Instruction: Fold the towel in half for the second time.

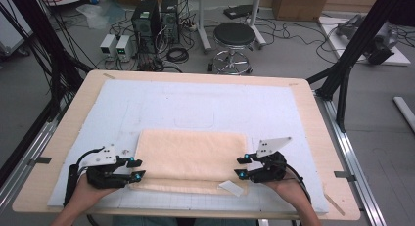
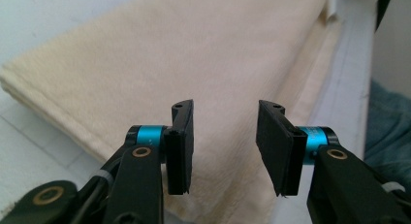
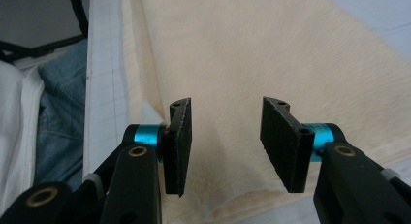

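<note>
- High view: a folded towel (image 1: 191,160) lay on the table's (image 1: 313,138) near half, the left gripper (image 1: 135,169) and right gripper (image 1: 241,167) at its ends.
- Left gripper view: jaws stood apart over the towel (image 2: 194,64).
- Right gripper view: jaws gaped above the towel (image 3: 271,54).

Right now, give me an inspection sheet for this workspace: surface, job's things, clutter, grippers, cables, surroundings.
Surface: wooden table covered by a pale gridded mat.
Job's things: folded cream towel lying flat near the front edge, a white tag at its front right corner.
Clutter: nothing seen on the mat.
Grippers: left gripper open at the towel's left end; right gripper open at its right end; neither grips cloth.
Cables: black cable loops from the left gripper; more on the floor.
Surroundings: stool, computer towers, black frame.
</note>
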`<control>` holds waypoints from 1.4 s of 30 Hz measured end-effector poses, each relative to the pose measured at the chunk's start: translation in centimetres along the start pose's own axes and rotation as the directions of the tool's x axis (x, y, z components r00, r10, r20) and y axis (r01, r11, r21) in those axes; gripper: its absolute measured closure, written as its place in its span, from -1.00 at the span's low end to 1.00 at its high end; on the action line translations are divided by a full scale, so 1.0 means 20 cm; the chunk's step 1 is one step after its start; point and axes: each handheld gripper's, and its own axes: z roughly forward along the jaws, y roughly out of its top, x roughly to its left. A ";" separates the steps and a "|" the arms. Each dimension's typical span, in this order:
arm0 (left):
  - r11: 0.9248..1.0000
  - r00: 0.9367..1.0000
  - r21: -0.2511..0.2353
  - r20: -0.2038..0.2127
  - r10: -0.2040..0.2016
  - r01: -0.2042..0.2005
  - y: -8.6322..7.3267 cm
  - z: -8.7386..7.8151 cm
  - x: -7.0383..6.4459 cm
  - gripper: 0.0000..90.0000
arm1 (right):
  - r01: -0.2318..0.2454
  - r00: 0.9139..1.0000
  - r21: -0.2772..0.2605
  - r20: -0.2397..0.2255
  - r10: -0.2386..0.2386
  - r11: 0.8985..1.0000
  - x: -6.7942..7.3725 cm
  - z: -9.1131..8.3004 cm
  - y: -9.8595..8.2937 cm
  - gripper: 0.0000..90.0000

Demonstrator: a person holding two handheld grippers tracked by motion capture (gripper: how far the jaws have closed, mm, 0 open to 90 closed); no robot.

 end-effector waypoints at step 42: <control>0.998 0.998 -0.021 0.009 0.066 -0.065 0.01 -0.11 -0.11 0.58 | 0.014 0.999 0.025 -0.032 -0.013 1.000 0.15 -0.08 0.02 0.71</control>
